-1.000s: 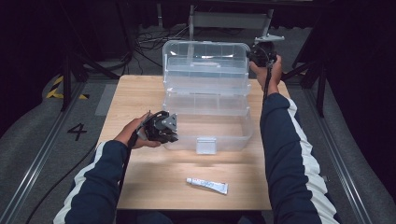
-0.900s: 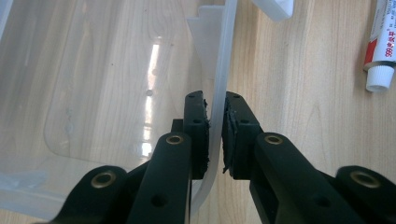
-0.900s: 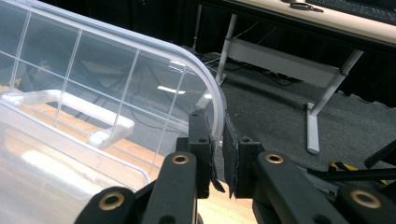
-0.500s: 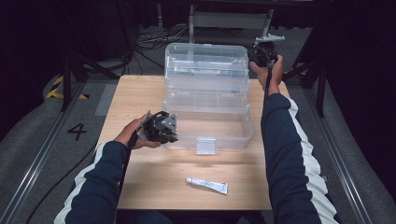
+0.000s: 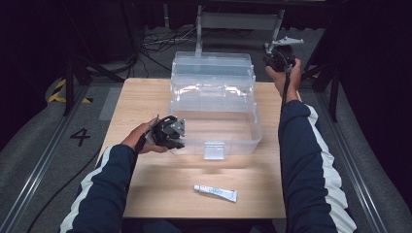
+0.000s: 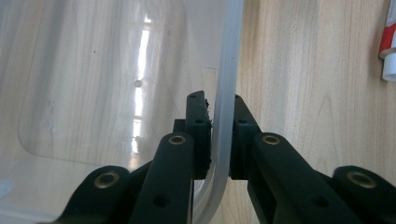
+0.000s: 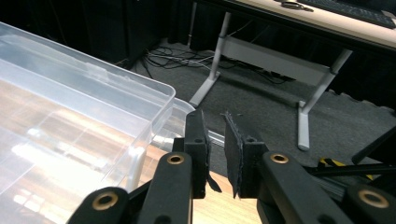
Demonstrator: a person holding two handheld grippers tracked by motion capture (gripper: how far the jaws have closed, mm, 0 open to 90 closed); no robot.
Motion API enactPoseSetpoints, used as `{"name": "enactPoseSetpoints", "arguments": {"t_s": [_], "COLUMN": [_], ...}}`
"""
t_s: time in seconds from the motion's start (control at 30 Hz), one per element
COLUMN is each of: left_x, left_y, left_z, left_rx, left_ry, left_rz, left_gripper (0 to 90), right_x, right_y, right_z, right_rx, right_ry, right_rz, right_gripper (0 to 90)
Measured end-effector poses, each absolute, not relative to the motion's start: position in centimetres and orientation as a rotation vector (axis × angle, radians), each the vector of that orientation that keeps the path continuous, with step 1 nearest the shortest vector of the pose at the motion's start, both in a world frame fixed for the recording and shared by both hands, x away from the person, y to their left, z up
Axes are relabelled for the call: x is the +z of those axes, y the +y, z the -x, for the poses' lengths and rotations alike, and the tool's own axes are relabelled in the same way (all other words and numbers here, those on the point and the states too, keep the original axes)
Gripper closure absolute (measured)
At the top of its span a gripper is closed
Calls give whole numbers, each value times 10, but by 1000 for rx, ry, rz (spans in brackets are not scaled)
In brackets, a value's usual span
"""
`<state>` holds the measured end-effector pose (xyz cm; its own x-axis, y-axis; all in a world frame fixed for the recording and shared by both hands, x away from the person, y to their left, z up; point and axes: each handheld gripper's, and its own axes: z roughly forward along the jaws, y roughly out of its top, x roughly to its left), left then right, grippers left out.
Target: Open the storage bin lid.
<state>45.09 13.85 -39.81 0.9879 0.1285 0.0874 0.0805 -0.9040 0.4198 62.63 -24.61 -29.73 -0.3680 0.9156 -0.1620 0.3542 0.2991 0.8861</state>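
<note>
My left gripper pinched the clear plastic box's smooth rim; my right gripper, slightly parted, held nothing above the pale wooden table.

The left gripper has its two black jaws clamped on the rim of the clear plastic bin, one jaw inside the wall and one outside. The bin's see-through floor lies over the wooden table. A white tube lies on the table at the picture's upper right edge.
</note>
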Motion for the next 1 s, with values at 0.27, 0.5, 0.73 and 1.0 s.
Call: {"name": "enactPoseSetpoints", "arguments": {"t_s": [0.27,0.5,0.73,1.0], "left_x": [-398,-395,-390,-380], "left_y": [138,141,148,154], "left_z": [-448,-442,-436,-428], "left_rx": [191,238,289,296], "left_ry": [163,178,195,211], "left_rz": [-2698,-2646,-2592,-2486], "left_gripper": [817,815,792,760], "right_x": [-294,-294,-292,-293], "right_y": [-243,-243,-248,-258], "right_z": [-611,-591,-565,-531], "right_rx": [1038,1061,1090,1121], "right_ry": [1942,1979,2037,2095], "right_rz": [-1055,-1002,-945,-899], "right_gripper": [801,800,782,761]}}
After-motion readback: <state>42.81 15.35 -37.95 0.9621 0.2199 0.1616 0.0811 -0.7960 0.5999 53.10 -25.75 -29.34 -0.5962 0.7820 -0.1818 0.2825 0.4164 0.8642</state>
